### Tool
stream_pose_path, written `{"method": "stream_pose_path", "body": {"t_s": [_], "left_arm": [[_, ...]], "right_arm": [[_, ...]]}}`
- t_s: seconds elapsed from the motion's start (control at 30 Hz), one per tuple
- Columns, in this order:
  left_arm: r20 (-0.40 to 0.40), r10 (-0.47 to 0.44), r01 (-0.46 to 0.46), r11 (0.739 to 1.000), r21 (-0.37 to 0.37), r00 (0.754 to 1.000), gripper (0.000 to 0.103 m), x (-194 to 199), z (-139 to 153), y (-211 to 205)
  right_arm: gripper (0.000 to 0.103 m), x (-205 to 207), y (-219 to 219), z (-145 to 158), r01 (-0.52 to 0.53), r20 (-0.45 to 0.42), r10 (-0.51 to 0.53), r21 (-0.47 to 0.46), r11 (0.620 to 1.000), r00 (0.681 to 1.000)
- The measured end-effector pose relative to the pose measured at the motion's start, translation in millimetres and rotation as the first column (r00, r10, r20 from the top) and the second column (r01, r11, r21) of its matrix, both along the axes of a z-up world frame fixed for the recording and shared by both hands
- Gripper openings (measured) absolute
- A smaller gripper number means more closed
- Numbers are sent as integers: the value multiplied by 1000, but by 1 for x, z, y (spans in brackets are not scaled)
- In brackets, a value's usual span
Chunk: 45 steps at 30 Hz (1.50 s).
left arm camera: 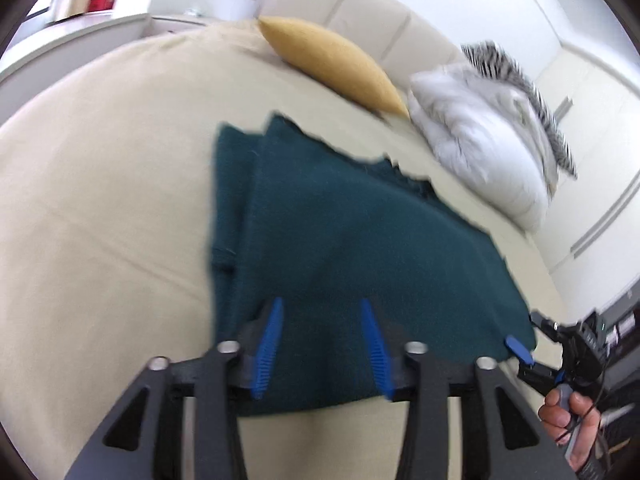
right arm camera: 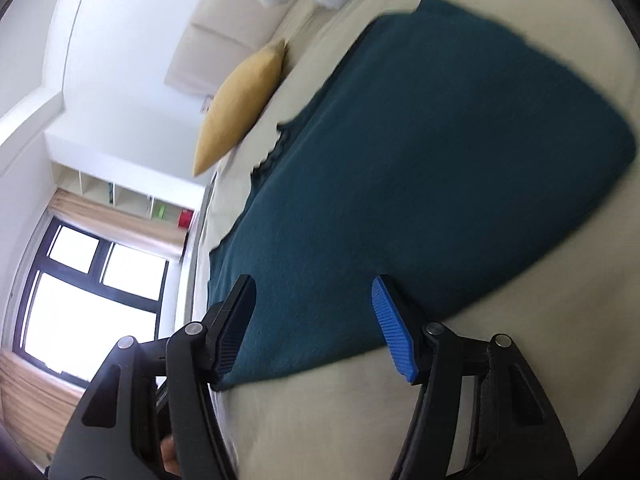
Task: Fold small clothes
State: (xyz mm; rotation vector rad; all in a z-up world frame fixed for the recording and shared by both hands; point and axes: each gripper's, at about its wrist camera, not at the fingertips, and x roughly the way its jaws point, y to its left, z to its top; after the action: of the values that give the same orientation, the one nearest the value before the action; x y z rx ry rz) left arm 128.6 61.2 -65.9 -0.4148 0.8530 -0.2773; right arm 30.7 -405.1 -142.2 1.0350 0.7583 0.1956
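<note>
A dark teal garment (left arm camera: 340, 240) lies folded flat on the cream bed (left arm camera: 100, 200), with its ragged hem edges toward the pillows. My left gripper (left arm camera: 322, 308) hovers over its near edge, blue pads apart and nothing pinched between them. The right gripper (left arm camera: 528, 334) sits at the garment's near right corner, held by a hand (left arm camera: 568, 416). In the right wrist view the garment (right arm camera: 440, 160) spreads across the bed (right arm camera: 340, 420). There the right gripper (right arm camera: 314, 284) stands open above the near edge, its pads clear of the cloth.
A mustard pillow (left arm camera: 336, 64) and a white and grey pillow (left arm camera: 480, 136) lean against the padded headboard (left arm camera: 360, 4). A zebra-striped cushion (left arm camera: 520, 76) sits behind them. A window (right arm camera: 80, 280) and shelves (right arm camera: 132, 200) lie beyond the bed's far side.
</note>
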Motion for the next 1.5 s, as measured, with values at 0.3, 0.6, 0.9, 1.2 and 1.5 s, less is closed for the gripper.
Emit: {"method": "stream_pose_path", "body": {"t_s": [0.3, 0.6, 0.9, 1.2, 1.5], "left_arm": [[-118, 97, -116, 979, -168, 988, 66, 30, -12, 59], [-220, 11, -75, 955, -287, 975, 71, 72, -31, 59], [-275, -70, -29, 940, -339, 959, 49, 77, -33, 49], [-262, -51, -26, 959, -283, 964, 23, 71, -28, 50], [-201, -94, 54, 979, -195, 975, 19, 74, 4, 29]], "right_arm": [[61, 8, 10, 25, -74, 84, 75, -11, 997, 994], [61, 28, 59, 24, -195, 94, 191, 36, 980, 977], [61, 55, 96, 37, -300, 111, 297, 7, 954, 948], [61, 98, 147, 45, -406, 82, 410, -64, 912, 908], [61, 134, 163, 34, -440, 61, 445, -85, 894, 893]]}}
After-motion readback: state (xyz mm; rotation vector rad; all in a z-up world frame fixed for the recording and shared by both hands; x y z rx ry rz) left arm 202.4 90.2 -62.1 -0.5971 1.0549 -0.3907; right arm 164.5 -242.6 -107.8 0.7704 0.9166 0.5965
